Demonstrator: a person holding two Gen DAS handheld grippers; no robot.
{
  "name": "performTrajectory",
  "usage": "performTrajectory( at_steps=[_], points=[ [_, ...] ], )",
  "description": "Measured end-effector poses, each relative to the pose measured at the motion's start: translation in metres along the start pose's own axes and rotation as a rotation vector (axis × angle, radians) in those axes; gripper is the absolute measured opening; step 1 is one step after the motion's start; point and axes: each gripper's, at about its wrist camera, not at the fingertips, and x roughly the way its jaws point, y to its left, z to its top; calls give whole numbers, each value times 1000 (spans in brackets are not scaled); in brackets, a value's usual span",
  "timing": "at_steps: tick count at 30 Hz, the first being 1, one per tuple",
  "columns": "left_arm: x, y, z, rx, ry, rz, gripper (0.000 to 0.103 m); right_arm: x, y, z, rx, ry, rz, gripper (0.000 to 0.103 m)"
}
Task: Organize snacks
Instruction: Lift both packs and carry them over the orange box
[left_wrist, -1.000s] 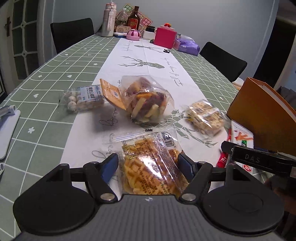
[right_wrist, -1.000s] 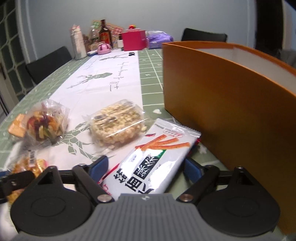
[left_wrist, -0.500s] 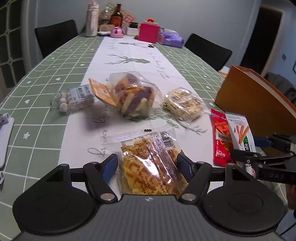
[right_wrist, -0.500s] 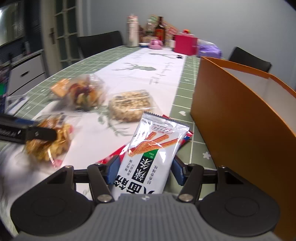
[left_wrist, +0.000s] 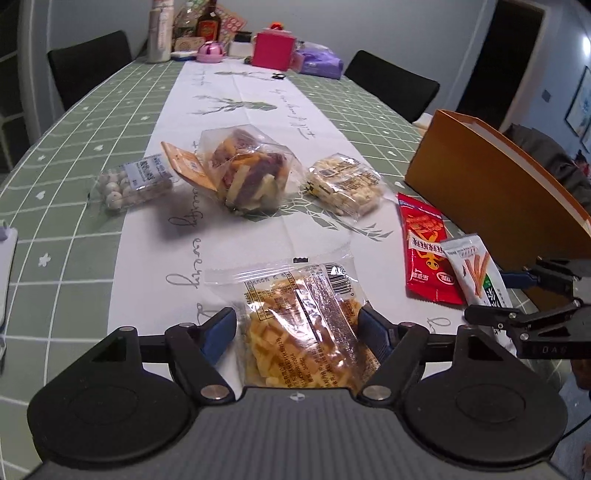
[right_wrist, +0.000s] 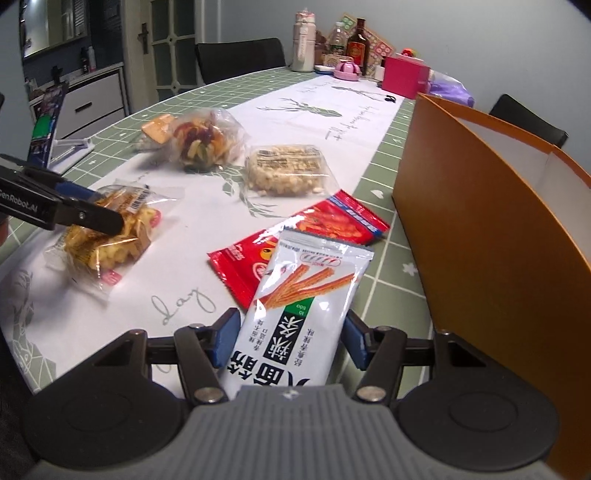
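Note:
A clear bag of yellow waffle biscuits (left_wrist: 303, 321) lies on the white runner between the jaws of my left gripper (left_wrist: 297, 330). The jaws are opening, and a gap shows at the left pad. From the right wrist view this gripper (right_wrist: 99, 206) reaches over the same bag (right_wrist: 107, 236). My right gripper (right_wrist: 291, 341) is shut on a white packet printed with orange sticks (right_wrist: 303, 295), whose far end overlaps a red packet (right_wrist: 332, 221). The left wrist view shows the right gripper (left_wrist: 498, 295) at the white packet (left_wrist: 472, 273), next to the tall orange box (left_wrist: 491, 184).
Further out lie a puffed-rice bag (left_wrist: 343, 184), a bag of mixed dried chips (left_wrist: 247, 170), a small orange packet (left_wrist: 184, 166) and a clear box of white balls (left_wrist: 133, 181). Bottles and a pink box (left_wrist: 273, 50) crowd the far end. Black chairs (left_wrist: 391, 86) flank the table.
My right gripper's jaws closed onto the white packet and the wrist rolled, swinging its view left. My left gripper's jaws spread a little around the waffle bag.

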Motion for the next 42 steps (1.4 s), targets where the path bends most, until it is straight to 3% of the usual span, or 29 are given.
performTrajectory(
  at_steps=[1, 4, 11, 17, 18, 22, 34, 42],
  points=[
    [1, -3, 1, -22, 6, 15, 91, 0, 0, 0, 7, 2, -15, 62],
    [3, -12, -1, -83, -15, 93, 93, -2, 2, 0, 40, -14, -65, 86],
    [6, -44, -12, -99, -105, 249, 96, -2, 12, -4, 164, -14, -153, 84],
    [11, -54, -23, -92, -162, 307, 102, 2, 19, -14, 220, -39, -193, 78],
    [11, -54, -23, -87, -162, 307, 102, 1, 19, -14, 225, -44, -195, 77],
    [12, -56, -24, -42, -153, 294, 102, -2, 15, -14, 230, -62, -204, 53],
    [7, -63, -30, 52, -158, 219, 82, -6, 9, -15, 237, -61, -185, 50],
    [0, -70, -25, 71, -161, 191, 80, -16, 5, -11, 236, -89, -175, 50]
  ],
)
